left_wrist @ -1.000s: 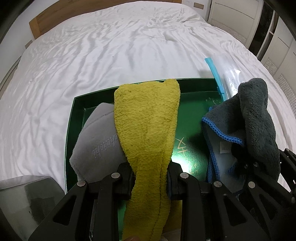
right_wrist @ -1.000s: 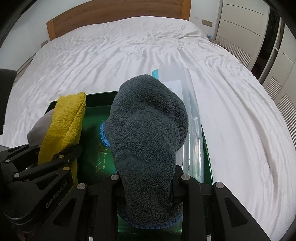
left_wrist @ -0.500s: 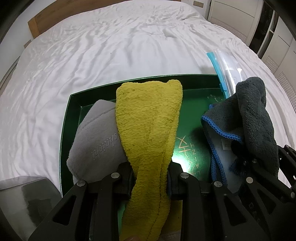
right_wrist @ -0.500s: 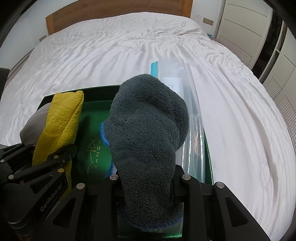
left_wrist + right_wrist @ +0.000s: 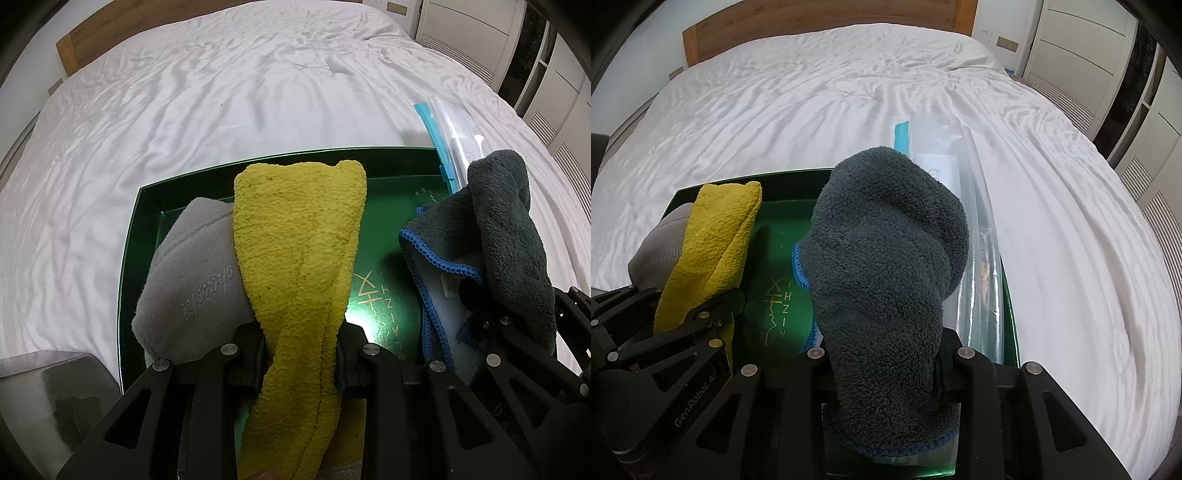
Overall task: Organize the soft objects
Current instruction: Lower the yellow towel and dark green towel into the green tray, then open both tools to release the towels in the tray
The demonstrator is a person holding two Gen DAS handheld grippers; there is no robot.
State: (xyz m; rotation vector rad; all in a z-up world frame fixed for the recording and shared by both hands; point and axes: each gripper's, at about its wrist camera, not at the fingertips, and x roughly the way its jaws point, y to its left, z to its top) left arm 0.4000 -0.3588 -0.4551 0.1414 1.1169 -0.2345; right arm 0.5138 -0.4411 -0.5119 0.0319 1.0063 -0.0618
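I see both clamped cloths riding higher: the tray point(image 5: 129, 258) sits farther below my left jaws, showing more grey cloth point(image 5: 192, 280), while more bag point(image 5: 975, 229) shows right of my right jaws.

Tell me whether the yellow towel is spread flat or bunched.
Bunched: the yellow towel is pinched by the left gripper, standing above the green tray.

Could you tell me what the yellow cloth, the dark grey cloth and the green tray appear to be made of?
Yellow cloth: looped terry, probably cotton or microfibre, matte and nubbly. Dark grey cloth: plush microfibre fleece with a stitched blue edge. Green tray: smooth and glossy, it reflects light, likely coated cardboard with gold print.
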